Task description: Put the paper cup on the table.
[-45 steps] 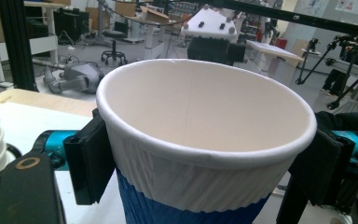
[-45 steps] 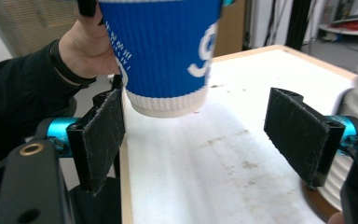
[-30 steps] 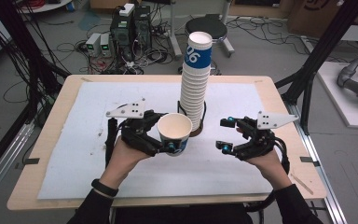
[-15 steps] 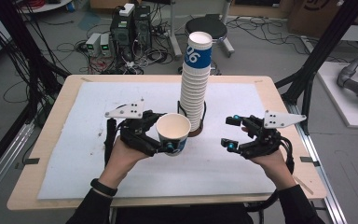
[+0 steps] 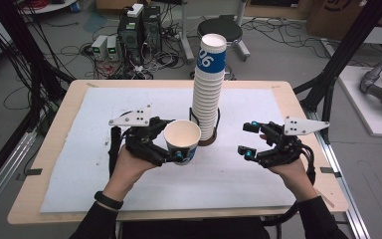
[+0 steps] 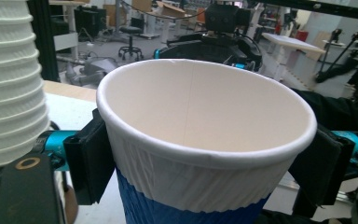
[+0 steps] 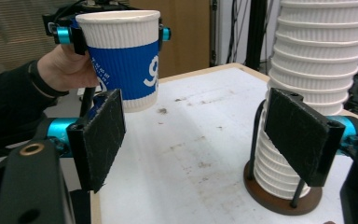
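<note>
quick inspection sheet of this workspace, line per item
surface: wooden table under a white mat, faint specks
job's things: paper cup, upright, off the mat; cup stack in a brown-based holder
clutter: nothing seen
grippers: left gripper shut on the cup; right gripper open, nothing between its jaws
cables: one trails from the right gripper
surroundings: computers, stool, floor wiring
</note>
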Demonstrator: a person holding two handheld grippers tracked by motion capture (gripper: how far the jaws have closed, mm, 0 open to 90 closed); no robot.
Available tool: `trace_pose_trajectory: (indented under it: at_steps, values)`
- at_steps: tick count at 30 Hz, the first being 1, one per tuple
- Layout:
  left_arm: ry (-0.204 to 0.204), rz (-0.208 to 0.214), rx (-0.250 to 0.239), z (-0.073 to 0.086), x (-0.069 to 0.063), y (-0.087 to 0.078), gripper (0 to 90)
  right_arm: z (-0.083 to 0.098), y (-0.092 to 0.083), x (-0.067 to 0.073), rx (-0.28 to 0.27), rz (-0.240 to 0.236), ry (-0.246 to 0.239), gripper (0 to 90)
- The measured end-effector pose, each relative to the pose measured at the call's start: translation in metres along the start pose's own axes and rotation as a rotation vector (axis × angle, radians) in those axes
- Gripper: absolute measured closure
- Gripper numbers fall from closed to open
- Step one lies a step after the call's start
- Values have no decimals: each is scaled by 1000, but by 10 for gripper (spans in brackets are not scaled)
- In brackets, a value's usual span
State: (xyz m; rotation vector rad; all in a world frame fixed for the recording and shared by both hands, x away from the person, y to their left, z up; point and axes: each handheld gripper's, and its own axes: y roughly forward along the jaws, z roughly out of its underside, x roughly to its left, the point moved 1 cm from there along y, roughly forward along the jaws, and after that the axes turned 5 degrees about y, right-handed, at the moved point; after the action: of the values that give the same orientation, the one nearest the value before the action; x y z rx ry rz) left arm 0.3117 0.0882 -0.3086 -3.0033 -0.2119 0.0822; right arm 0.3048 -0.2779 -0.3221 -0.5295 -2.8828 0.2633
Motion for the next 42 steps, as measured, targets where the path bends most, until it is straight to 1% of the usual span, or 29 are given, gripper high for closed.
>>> trace_pose_trajectory:
  at_steps: [5,8,10,11,13,15,18,20,21,22,23,25,30,33,34,35,38,40,42]
  values:
    - [6,-34,0,-1,2,-8,188,0,-2,-1,-2,0,3,208]
    - [11,-62,0,-2,3,-14,188,-1,-3,-2,-4,5,2,209]
    - [14,-77,-4,-3,4,-18,187,-1,-3,-3,-7,16,8,208]
    - [17,-83,-3,-3,4,-20,188,-1,-4,-3,-5,13,8,208]
    - [18,-112,-1,-3,6,-26,187,-1,-4,-4,-5,20,7,209]
    - [17,-128,0,-2,8,-30,188,-1,-3,-5,-4,20,9,208]
    - [20,-171,11,0,12,-37,188,-1,-3,-5,-2,27,9,209]
    - [15,-187,9,1,15,-41,188,-1,-2,-6,2,34,9,209]
    - [18,-194,11,2,16,-42,188,-1,-2,-6,4,38,14,210]
    - [19,-210,12,2,17,-44,188,-1,-2,-7,3,44,10,210]
    - [18,-215,11,3,18,-45,188,-1,-2,-7,4,56,16,210]
    - [21,-237,16,4,21,-47,188,-1,-2,-9,7,73,27,210]
    - [9,-290,8,7,31,-53,188,0,-3,-10,6,91,34,210]
    - [16,-325,17,9,35,-54,188,0,-3,-11,10,93,37,210]
    - [10,-333,16,10,38,-55,188,0,-3,-12,6,99,32,210]
    - [6,-339,17,10,40,-55,190,0,-3,-12,7,93,41,210]
    - [11,-371,26,12,45,-56,191,0,-4,-12,6,98,42,210]
    - [3,-384,17,14,48,-57,191,0,-3,-12,8,98,40,211]
    - [0,-413,21,16,52,-58,191,0,-3,-12,10,99,40,211]
